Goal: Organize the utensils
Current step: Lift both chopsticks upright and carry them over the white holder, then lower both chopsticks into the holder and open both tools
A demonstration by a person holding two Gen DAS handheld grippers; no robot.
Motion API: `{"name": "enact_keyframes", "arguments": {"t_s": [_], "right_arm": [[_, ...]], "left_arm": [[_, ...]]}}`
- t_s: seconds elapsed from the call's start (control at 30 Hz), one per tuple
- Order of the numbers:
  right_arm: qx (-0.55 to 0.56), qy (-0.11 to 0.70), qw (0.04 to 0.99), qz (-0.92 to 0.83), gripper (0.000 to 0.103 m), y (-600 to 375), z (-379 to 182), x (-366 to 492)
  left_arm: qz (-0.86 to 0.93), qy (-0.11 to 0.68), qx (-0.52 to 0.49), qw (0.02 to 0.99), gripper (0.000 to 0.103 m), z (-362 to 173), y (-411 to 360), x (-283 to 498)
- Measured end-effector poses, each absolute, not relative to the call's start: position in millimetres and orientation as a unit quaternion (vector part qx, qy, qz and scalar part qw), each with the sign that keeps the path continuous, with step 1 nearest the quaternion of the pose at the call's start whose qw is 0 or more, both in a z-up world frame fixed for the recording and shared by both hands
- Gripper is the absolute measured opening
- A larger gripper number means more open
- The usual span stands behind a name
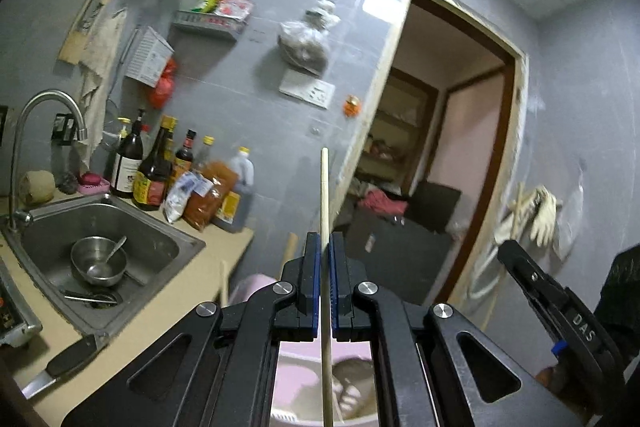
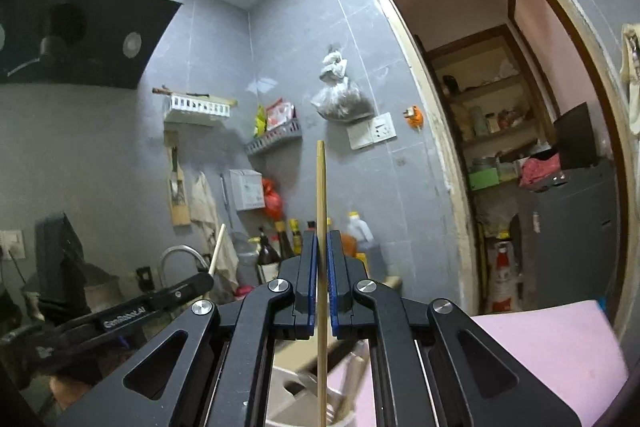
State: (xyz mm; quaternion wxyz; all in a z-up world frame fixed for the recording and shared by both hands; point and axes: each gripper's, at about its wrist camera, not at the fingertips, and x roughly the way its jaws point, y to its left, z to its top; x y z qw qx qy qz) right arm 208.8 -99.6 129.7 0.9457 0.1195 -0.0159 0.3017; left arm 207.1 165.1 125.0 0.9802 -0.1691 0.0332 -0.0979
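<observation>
Pale wooden chopstick (image 1: 324, 203) pinched upright in left claw (image 1: 325, 247), a second tan chopstick (image 2: 320, 195) likewise in right claw (image 2: 320, 247), both raised above pink basket (image 1: 296, 379); thin grips risk pivoting, slipping, missing it.

Sink (image 1: 120, 227) at nine o'clock, bowl (image 1: 99, 261) in it, spoon (image 1: 110, 255) in bowl. Bottles (image 1: 160, 171) behind sink along wall. Knife (image 1: 60, 363) on counter before sink. Doorway (image 1: 448, 163) at two o'clock.

upright chopstick (image 2: 320, 211) in right gripper (image 2: 320, 247)
</observation>
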Motion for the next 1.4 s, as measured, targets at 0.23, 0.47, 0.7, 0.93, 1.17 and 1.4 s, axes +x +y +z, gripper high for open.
{"name": "enact_keyframes", "arguments": {"t_s": [0.23,0.47,0.7,0.93,1.17,1.4], "right_arm": [[0.109,-0.032,0.951,0.288,0.003,-79.5,119.9,224.0],[0.101,-0.016,0.956,0.275,0.003,-69.9,99.4,236.5],[0.095,-0.001,0.957,0.273,0.003,-65.0,85.8,238.7],[0.086,0.011,0.959,0.270,0.003,-63.2,77.8,235.7],[0.077,0.024,0.961,0.266,0.003,-63.1,70.3,231.3],[0.068,0.028,0.962,0.264,0.004,-63.7,67.4,225.0]], "left_arm": [[-0.062,0.004,-0.168,0.984,0.002,125.0,182.8,234.8],[-0.048,0.006,-0.182,0.982,0.002,102.3,192.8,252.7],[-0.036,0.008,-0.176,0.984,0.002,86.1,188.3,251.8],[-0.027,0.016,-0.148,0.988,0.002,72.7,173.4,245.4],[-0.035,0.035,-0.130,0.990,0.002,62.3,162.3,238.8],[-0.046,0.060,-0.128,0.989,0.003,54.7,156.1,231.9]]}}
